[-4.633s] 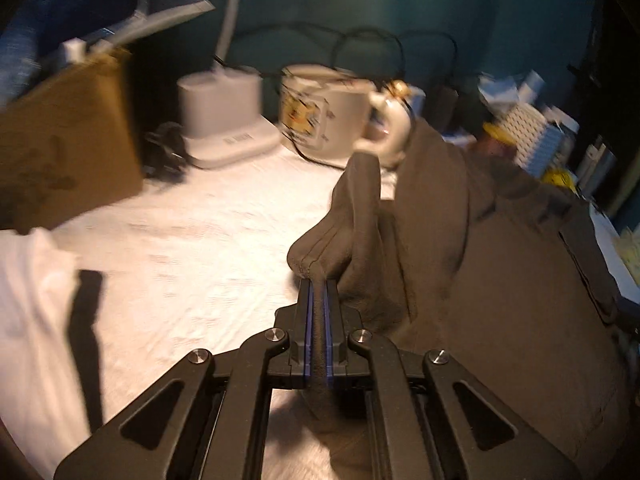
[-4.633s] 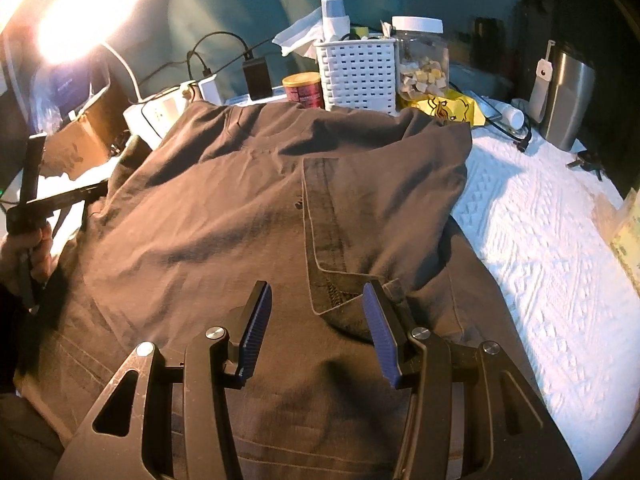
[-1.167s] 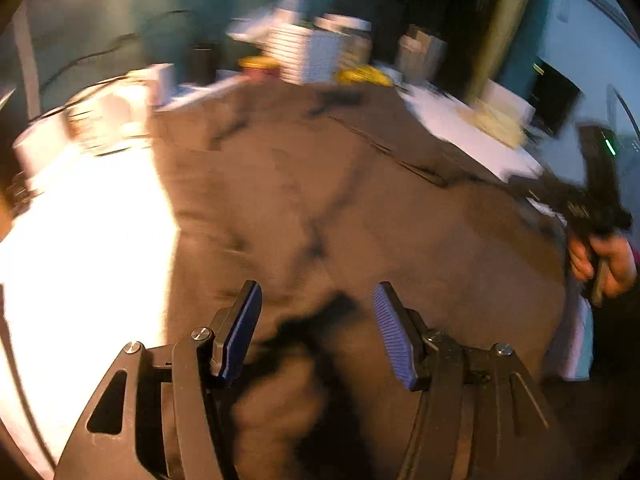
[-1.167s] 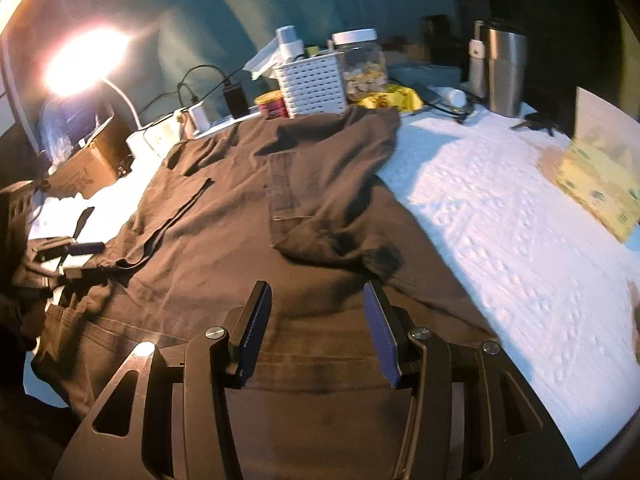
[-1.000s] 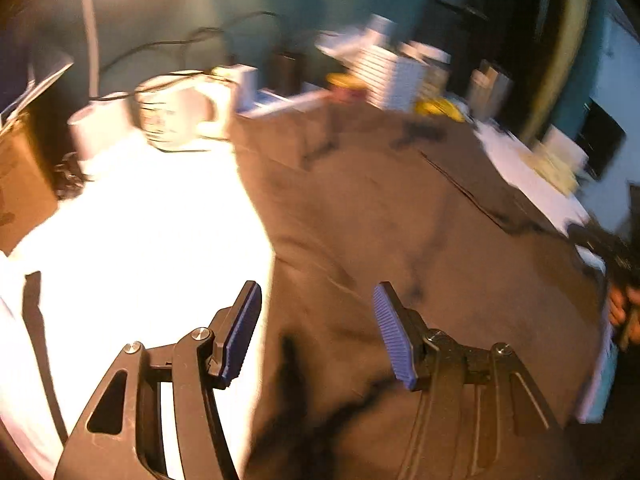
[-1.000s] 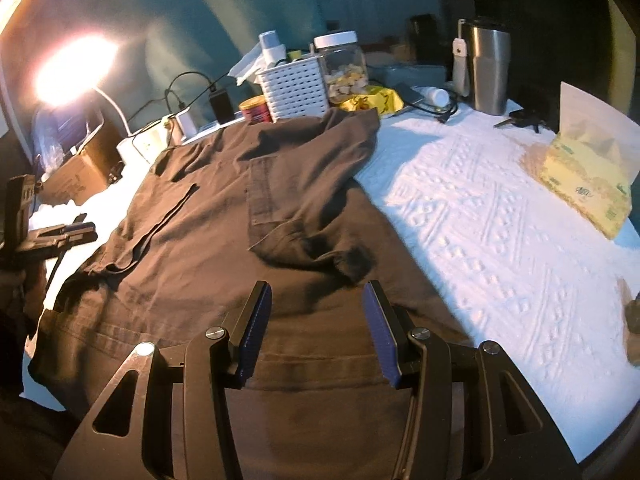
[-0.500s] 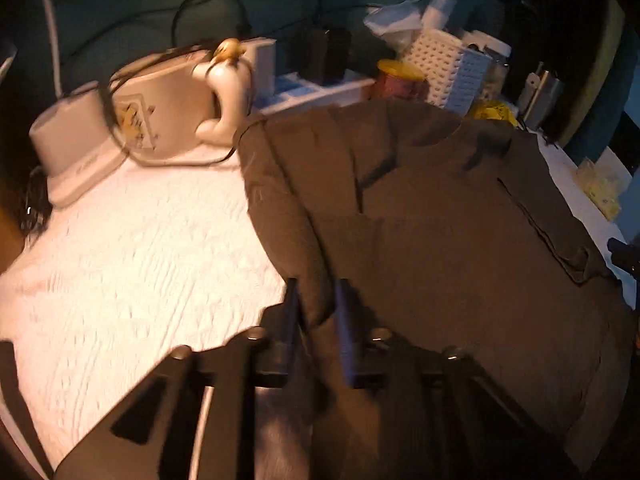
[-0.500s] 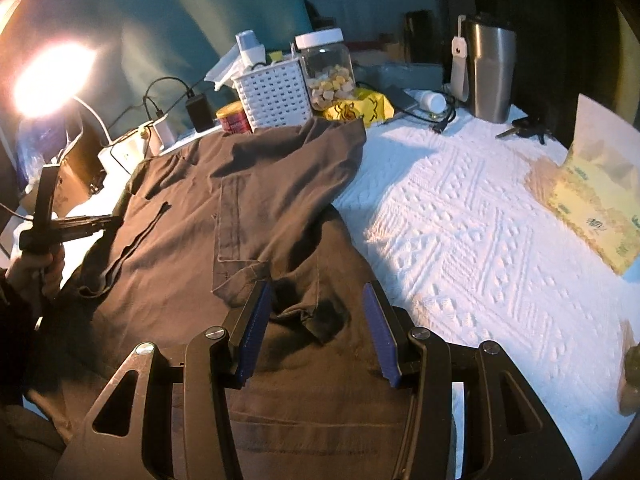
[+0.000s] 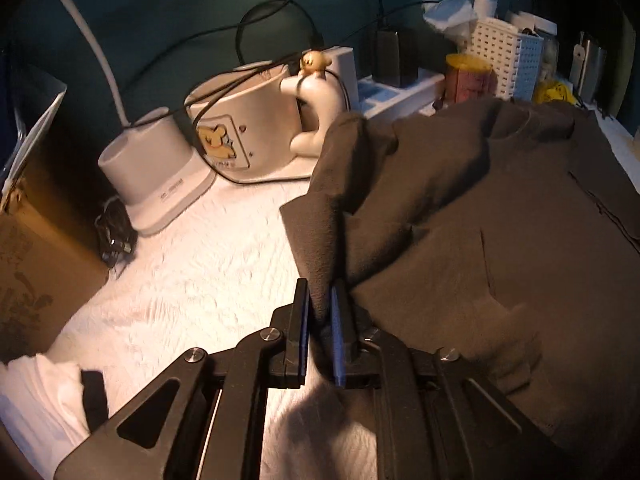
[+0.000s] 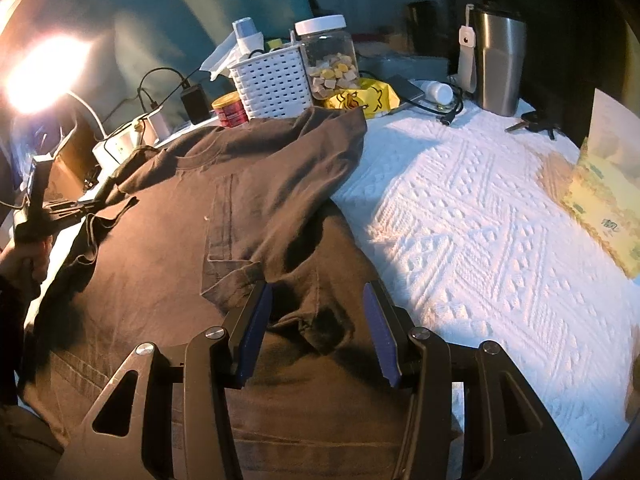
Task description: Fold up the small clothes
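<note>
While left-gripper-pinched [image 9: 320, 300], shirt [image 10: 240, 216] collar toward basket [image 10: 274, 84].

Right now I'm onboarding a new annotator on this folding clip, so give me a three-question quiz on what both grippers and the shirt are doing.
1. True or false: the left gripper is clamped on a sleeve of the dark shirt.
2. The right gripper is: A) shut on the shirt, B) open above the shirt's folded-over sleeve, C) holding the steel tumbler.
3. Fill in: behind the shirt's collar stands a white ___.

Key: 1 true; 2 B; 3 basket.
</note>
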The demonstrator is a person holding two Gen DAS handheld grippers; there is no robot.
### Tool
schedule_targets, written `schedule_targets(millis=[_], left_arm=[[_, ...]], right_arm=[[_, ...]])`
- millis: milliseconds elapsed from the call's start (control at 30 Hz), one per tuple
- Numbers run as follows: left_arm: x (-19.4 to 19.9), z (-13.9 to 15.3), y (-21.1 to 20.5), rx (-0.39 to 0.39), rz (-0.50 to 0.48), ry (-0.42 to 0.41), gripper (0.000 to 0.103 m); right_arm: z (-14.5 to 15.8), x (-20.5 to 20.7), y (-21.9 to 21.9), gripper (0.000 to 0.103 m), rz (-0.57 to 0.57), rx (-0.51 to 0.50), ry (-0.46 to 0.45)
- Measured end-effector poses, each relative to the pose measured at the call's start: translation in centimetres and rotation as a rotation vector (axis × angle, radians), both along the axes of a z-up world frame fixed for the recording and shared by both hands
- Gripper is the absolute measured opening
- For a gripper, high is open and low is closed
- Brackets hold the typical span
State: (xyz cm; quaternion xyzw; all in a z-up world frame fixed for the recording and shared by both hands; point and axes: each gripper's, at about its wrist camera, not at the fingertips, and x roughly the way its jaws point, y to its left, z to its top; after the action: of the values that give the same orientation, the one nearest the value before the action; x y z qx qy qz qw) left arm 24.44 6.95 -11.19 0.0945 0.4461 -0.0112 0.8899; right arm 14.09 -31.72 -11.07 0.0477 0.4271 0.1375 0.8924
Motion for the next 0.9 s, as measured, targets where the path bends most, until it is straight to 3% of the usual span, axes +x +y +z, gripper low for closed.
schedule_targets(millis=[100,167,233,367,467,700,900], left_arm=[[-1.7,1.2,-0.2,0.000,0.007,-0.028,0.021],[-3.1,2.2,-0.6,-0.032,-0.004,-0.050,0.041],[-5.5,3.3,-1.6,-0.065,-0.044,-0.074,0.051],[-9.1,3.6,-4.1,-0.102,-0.163,-0.065,0.051],[-10.5,2.5,-5.2,-0.112,-0.197,-0.019,0.051],[-11.7,0.5,-4.3,-0.083,-0.123,0.041,0.051],[-14.4,2.2,-2.8,-0.134,-0.074,-0.008,0.051]], right_arm=[[0.3,-0.7,0.1,0.051,-0.002,-0.009,-0.006],[0.4,-1.3,0.0,0.051,-0.006,-0.010,-0.006],[0.5,-2.0,-0.1,0.051,-0.006,-0.008,-0.007],[0.5,-3.2,0.0,0.051,0.000,-0.006,-0.005],[0.4,-4.3,0.2,0.051,0.007,-0.007,0.001],[0.8,-6.6,-0.4,0.051,-0.008,-0.031,-0.002],[1.8,-8.4,-1.7,0.051,-0.038,-0.056,-0.023]])
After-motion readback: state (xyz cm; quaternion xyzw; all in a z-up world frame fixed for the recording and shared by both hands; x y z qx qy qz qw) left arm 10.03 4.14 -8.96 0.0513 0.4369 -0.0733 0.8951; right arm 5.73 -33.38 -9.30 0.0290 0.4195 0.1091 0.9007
